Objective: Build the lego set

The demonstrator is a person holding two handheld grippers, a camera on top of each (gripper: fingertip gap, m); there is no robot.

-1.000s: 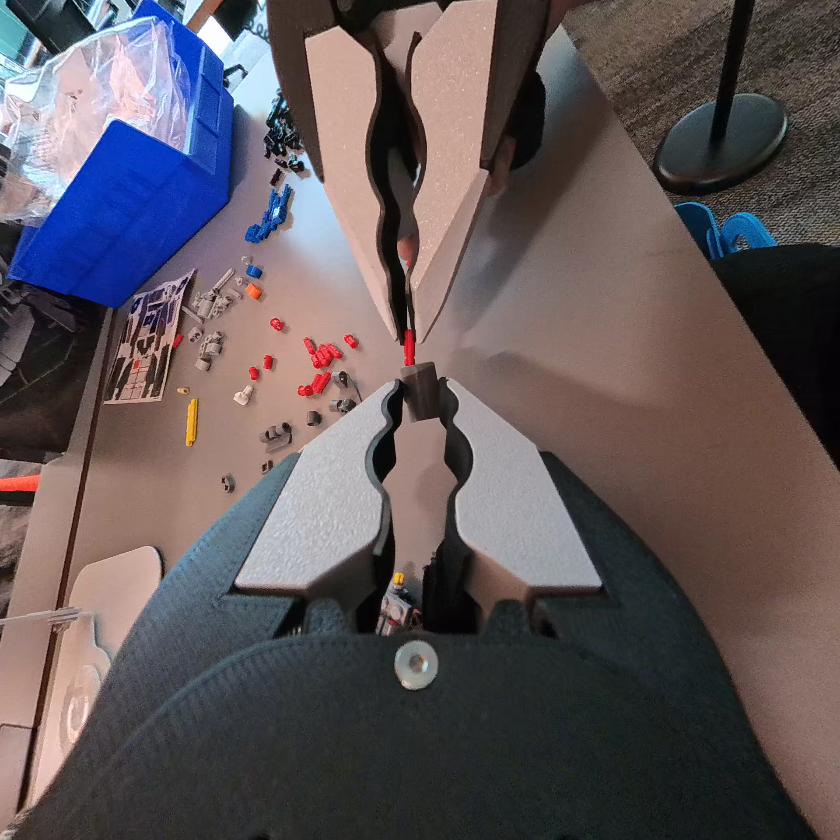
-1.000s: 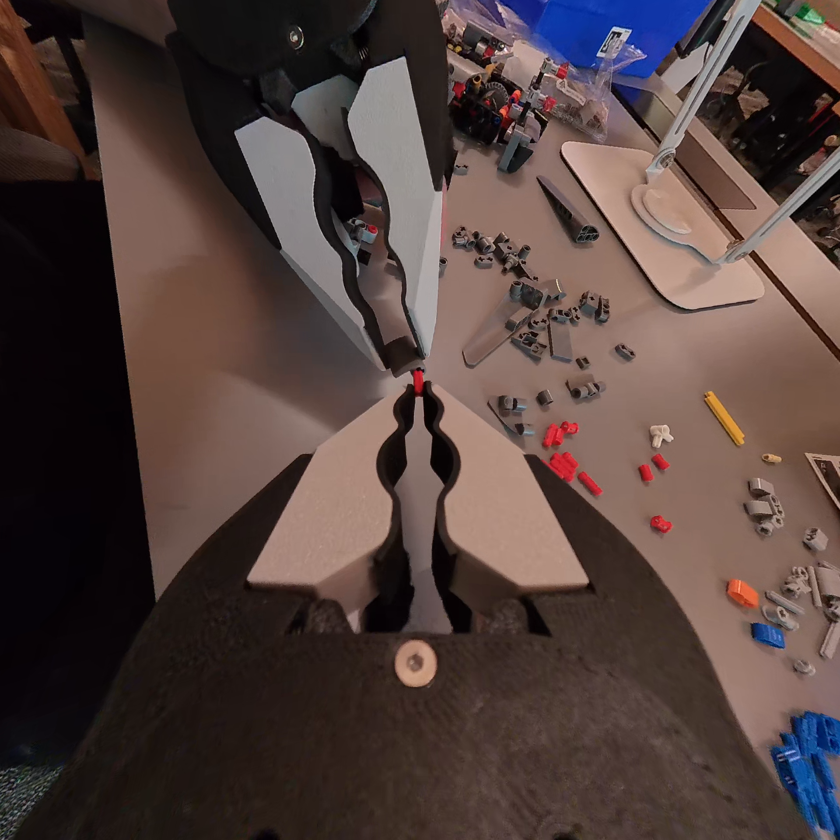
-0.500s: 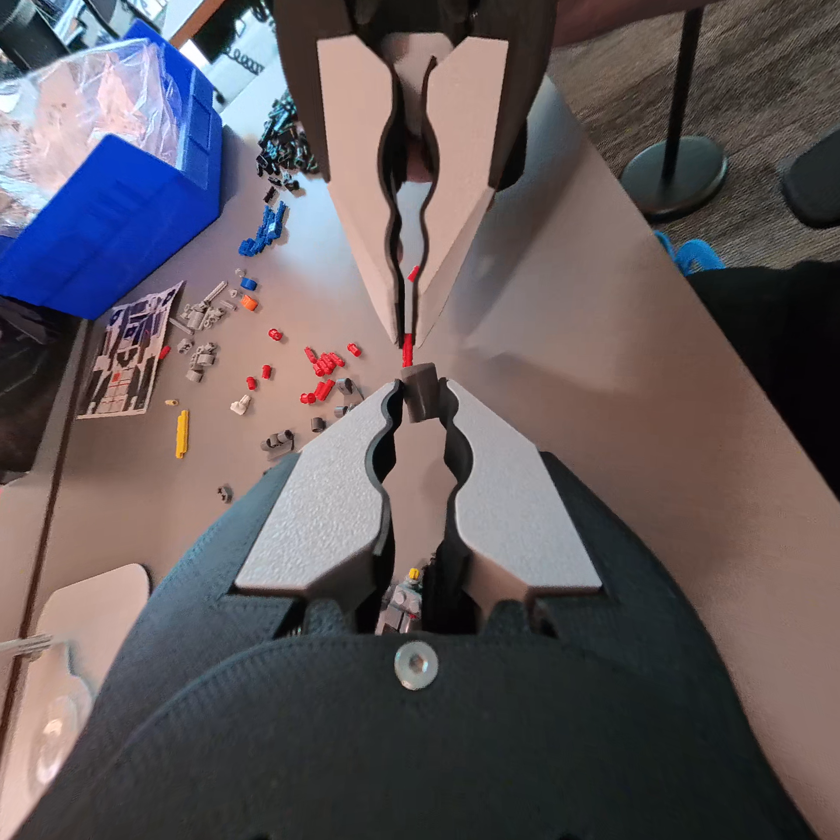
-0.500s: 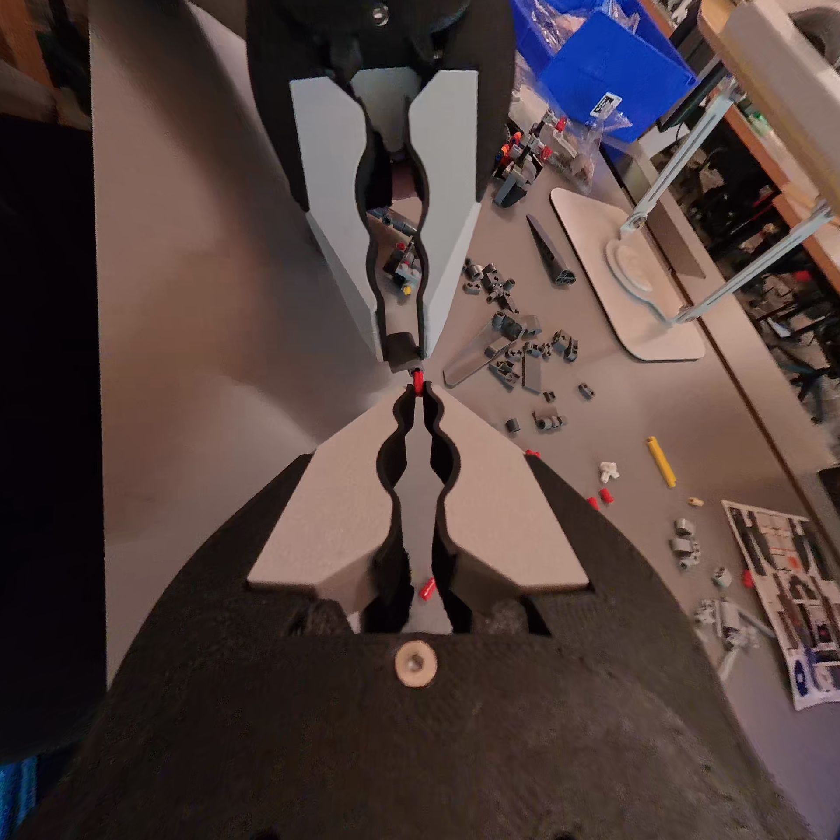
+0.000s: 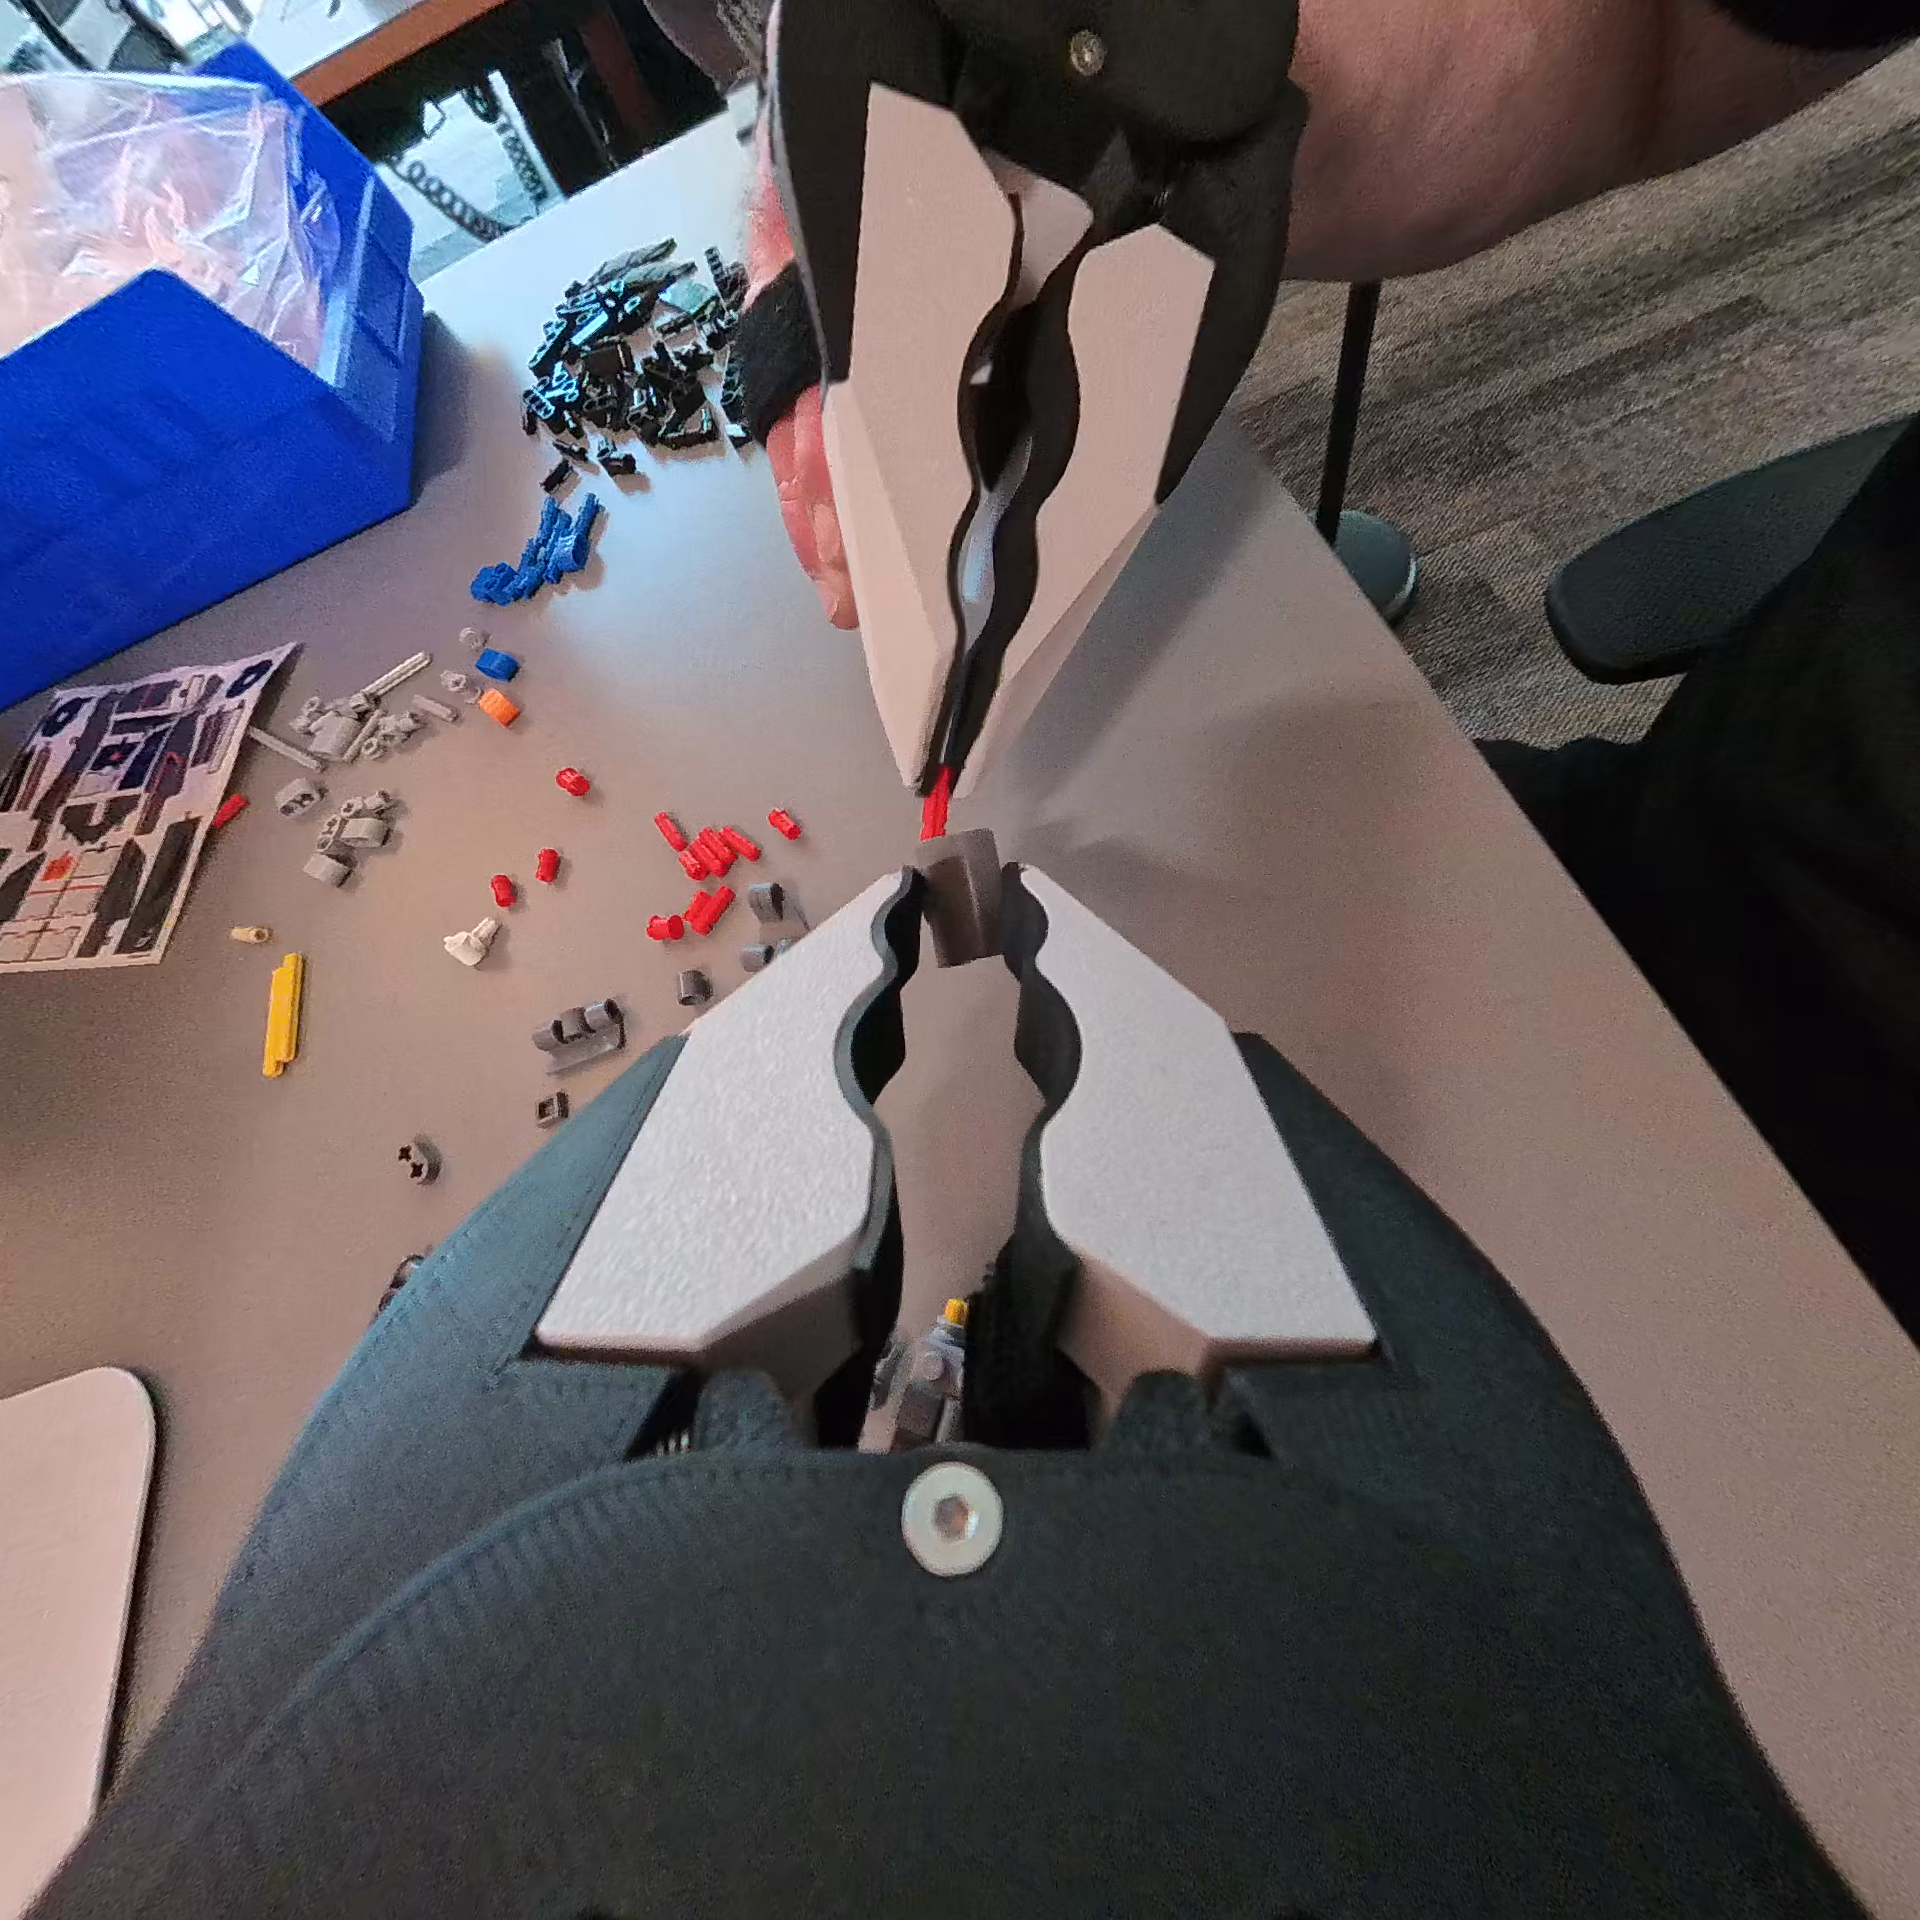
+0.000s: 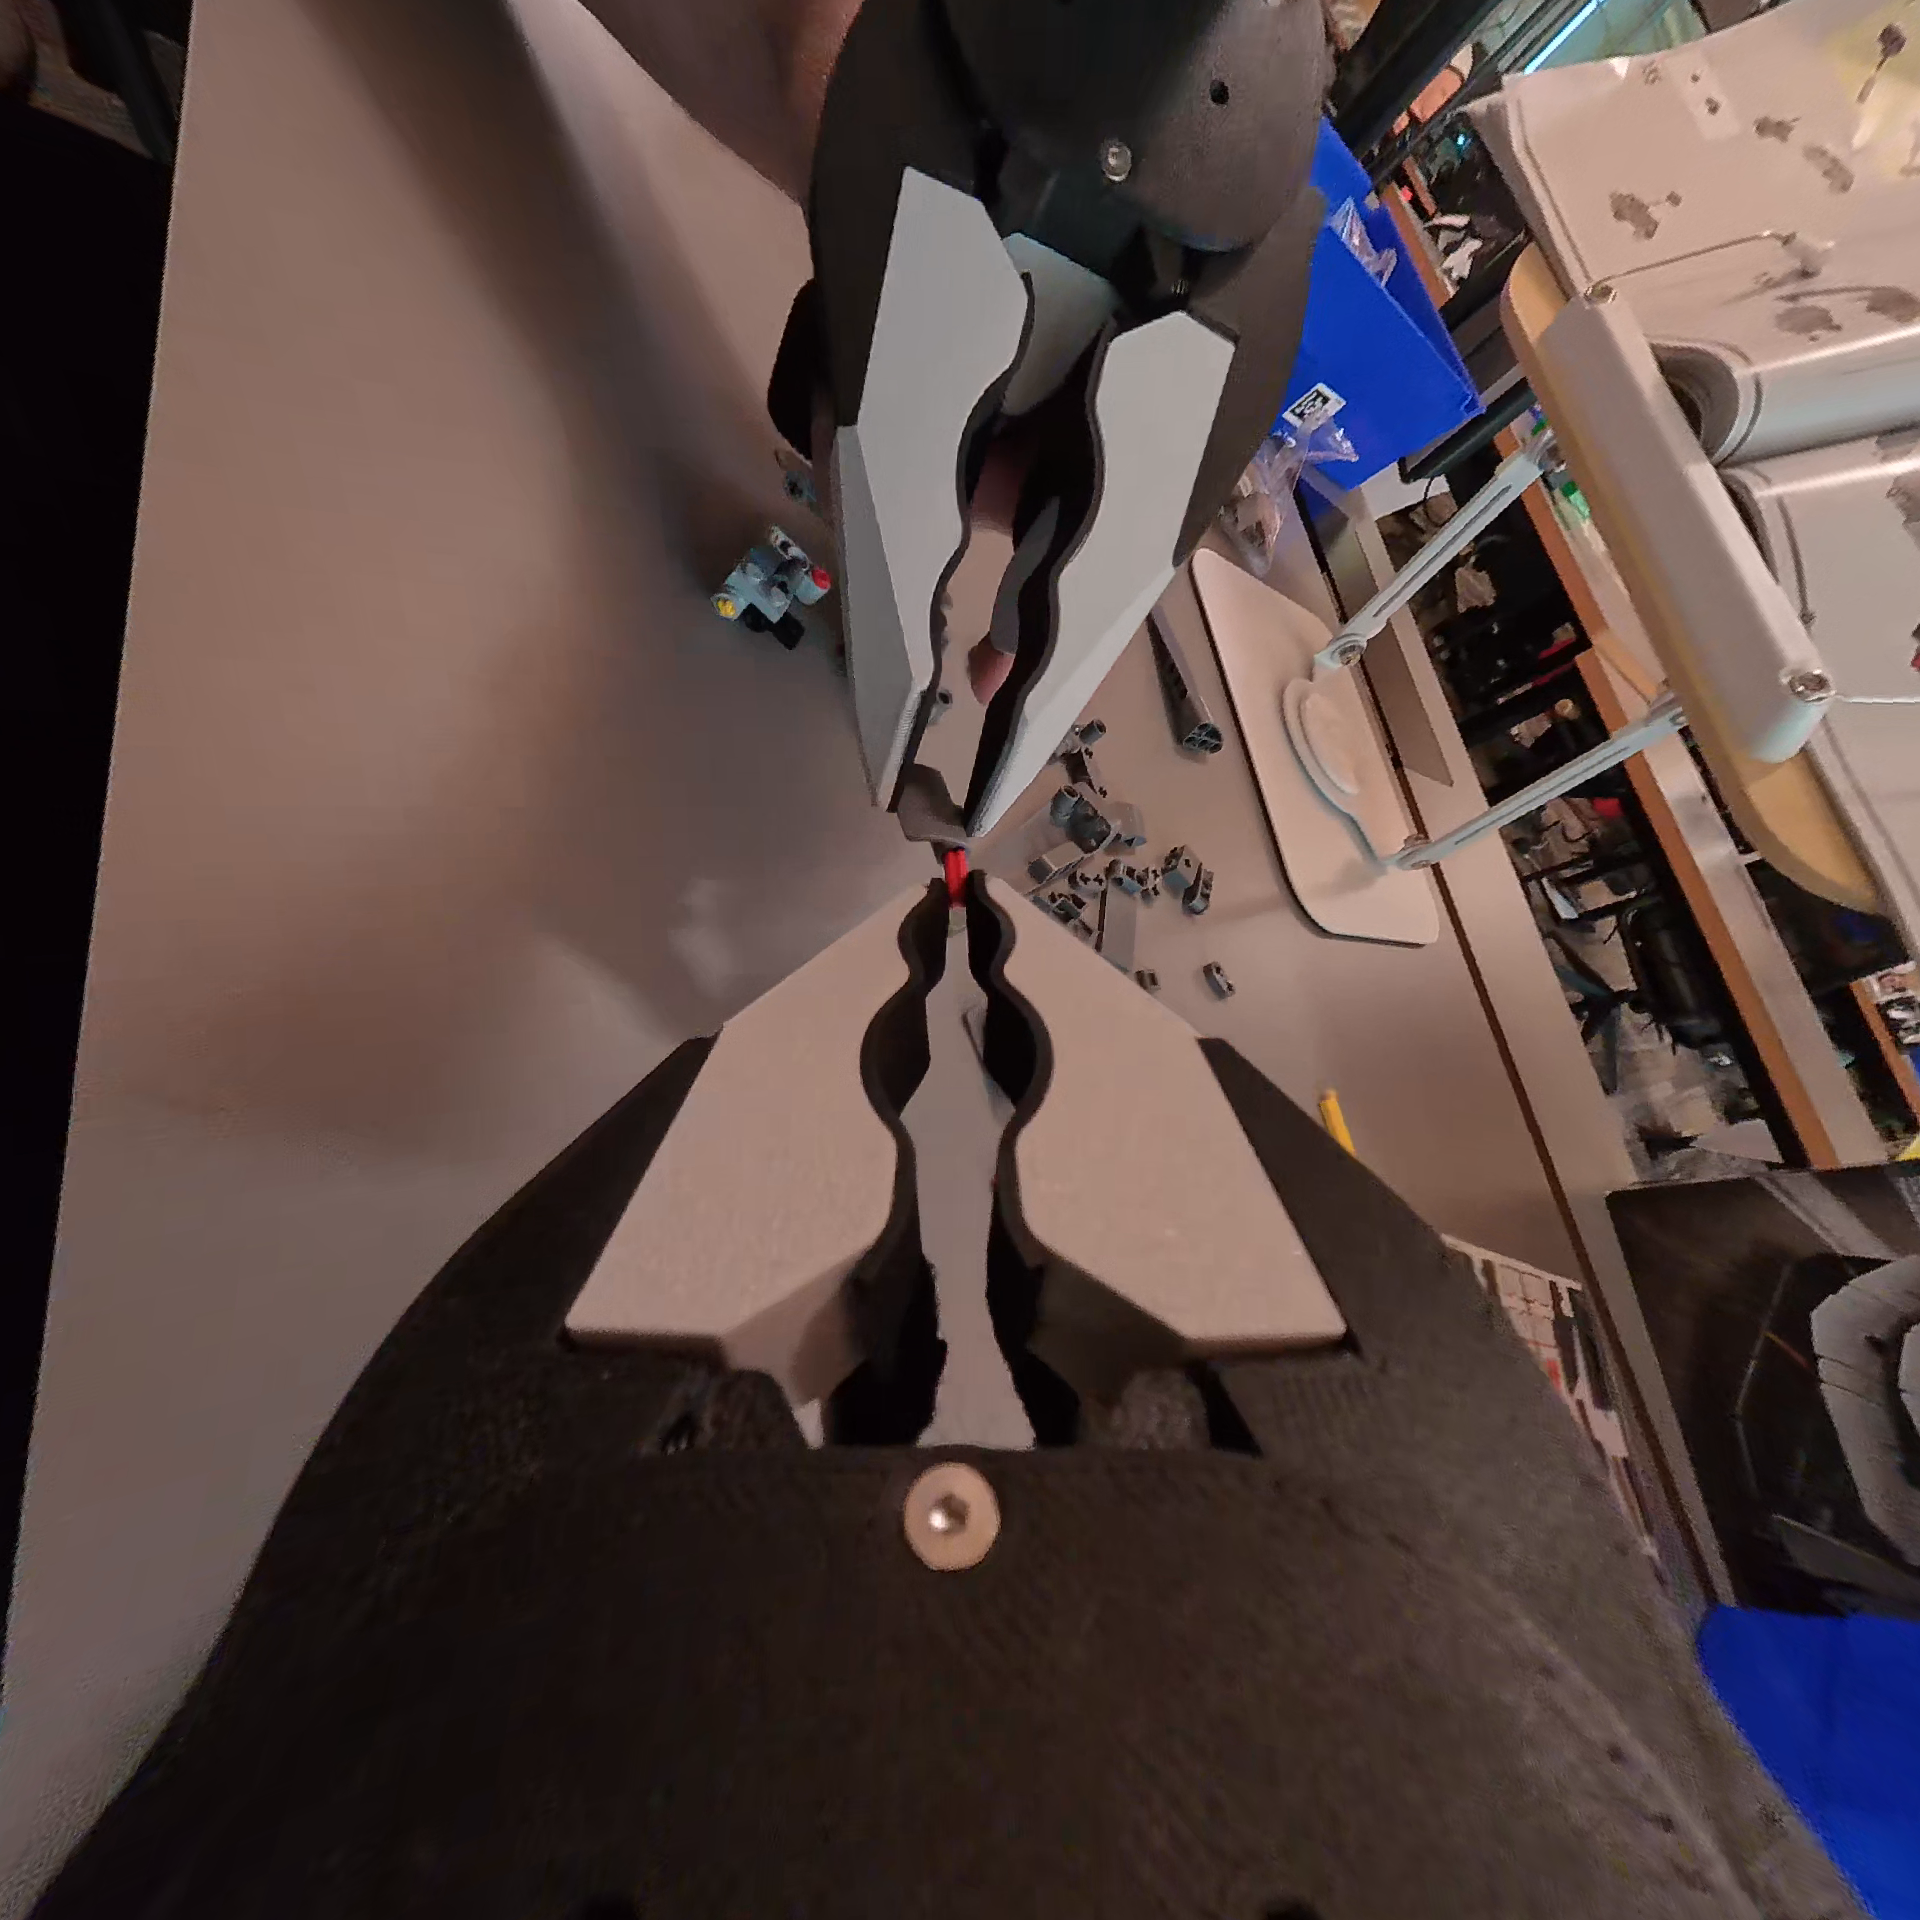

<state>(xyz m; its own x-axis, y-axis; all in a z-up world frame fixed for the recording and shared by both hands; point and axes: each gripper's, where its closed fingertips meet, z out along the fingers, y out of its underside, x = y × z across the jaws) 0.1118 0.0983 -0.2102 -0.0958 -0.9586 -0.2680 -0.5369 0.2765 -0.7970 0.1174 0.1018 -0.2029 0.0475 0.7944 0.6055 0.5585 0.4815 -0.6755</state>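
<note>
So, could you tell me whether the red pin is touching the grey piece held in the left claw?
Touching: the left wrist view shows the red pin meeting the grey piece's top.

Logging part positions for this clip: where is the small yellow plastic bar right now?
In the left wrist view, the small yellow plastic bar lies flat on the table's left side, beside the printed sheet.

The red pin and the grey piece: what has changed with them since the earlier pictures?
Little. The left hand-held gripper still clamps the grey piece, the right hand-held gripper the red pin, tip at the piece. Both grippers have tilted, so the table behind looks shifted.
</note>
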